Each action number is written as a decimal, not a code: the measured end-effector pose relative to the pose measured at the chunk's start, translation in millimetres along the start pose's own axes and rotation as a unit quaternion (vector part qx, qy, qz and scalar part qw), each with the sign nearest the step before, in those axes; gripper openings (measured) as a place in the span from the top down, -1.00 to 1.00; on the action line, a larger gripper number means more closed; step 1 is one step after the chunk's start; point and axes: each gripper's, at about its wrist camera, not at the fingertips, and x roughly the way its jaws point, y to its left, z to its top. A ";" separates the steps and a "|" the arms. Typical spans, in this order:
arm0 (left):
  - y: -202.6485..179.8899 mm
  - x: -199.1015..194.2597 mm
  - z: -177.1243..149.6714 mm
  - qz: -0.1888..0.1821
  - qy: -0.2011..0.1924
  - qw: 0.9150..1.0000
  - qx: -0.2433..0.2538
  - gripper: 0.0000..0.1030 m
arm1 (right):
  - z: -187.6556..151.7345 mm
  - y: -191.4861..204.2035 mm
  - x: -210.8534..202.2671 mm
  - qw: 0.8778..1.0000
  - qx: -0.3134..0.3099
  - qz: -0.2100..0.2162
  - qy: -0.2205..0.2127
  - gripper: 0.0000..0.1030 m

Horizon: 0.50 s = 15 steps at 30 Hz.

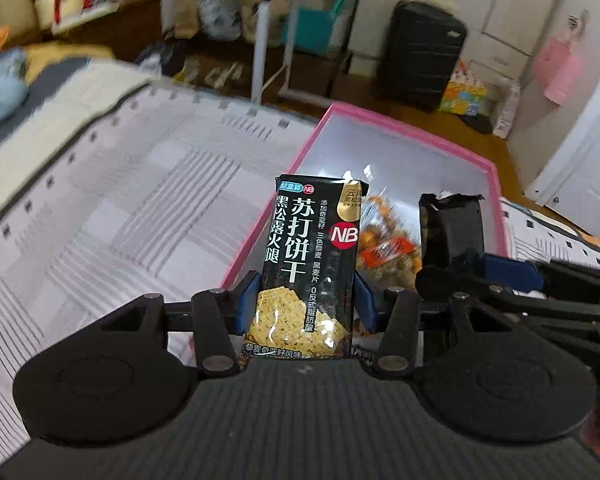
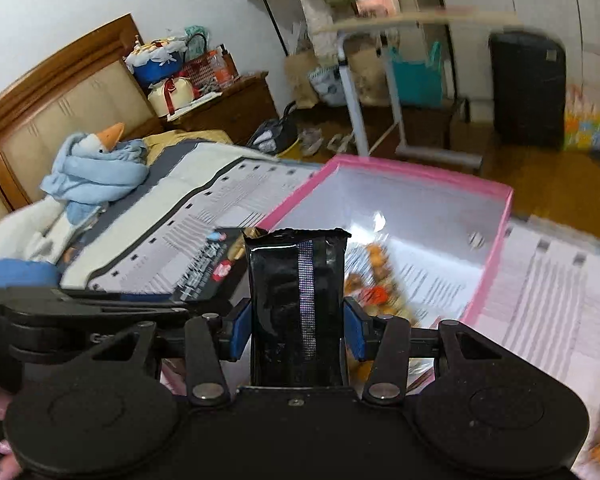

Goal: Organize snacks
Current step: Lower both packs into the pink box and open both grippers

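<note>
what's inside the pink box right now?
Inside the pink box: a clear bag of orange snacks, the rest bare floor. Both held cracker packs cover its near end.

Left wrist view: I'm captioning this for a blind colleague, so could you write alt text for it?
The left gripper clamps a black soda-cracker packet upright between its blue pads, above a pink-rimmed box on a grey patterned bedspread. A clear bag of orange snacks lies inside the box, and the right gripper holds another black packet alongside.

The far half of the pink box [image 2: 496,200] floor lies bare; a snack bag [image 2: 374,276] crowds its near end.
</note>
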 end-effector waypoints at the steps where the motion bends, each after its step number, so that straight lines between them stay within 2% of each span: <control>1: 0.7 2.4 -1.2 0.005 0.003 1.000 -0.003 0.01 | -2.2 -2.3 2.3 1.000 0.012 -0.001 0.003 -0.08; 3: -5.5 2.9 -7.3 0.032 0.008 0.999 0.035 -0.10 | -8.8 -10.5 4.1 1.000 0.023 -0.008 0.001 -0.37; 4: -8.3 0.7 -10.2 0.042 0.003 0.998 0.053 -0.19 | -10.7 -13.3 2.5 1.000 0.023 -0.010 0.001 -0.38; 6: -12.0 -5.7 -12.2 0.042 -0.007 0.997 0.070 -0.21 | -13.2 -15.5 -5.4 1.000 0.021 -0.007 -0.002 -0.37; 15: -22.9 -55.5 -21.8 -0.008 -0.003 0.996 0.087 -0.26 | -20.8 -8.5 -83.6 0.999 0.002 -0.012 -0.031 -0.38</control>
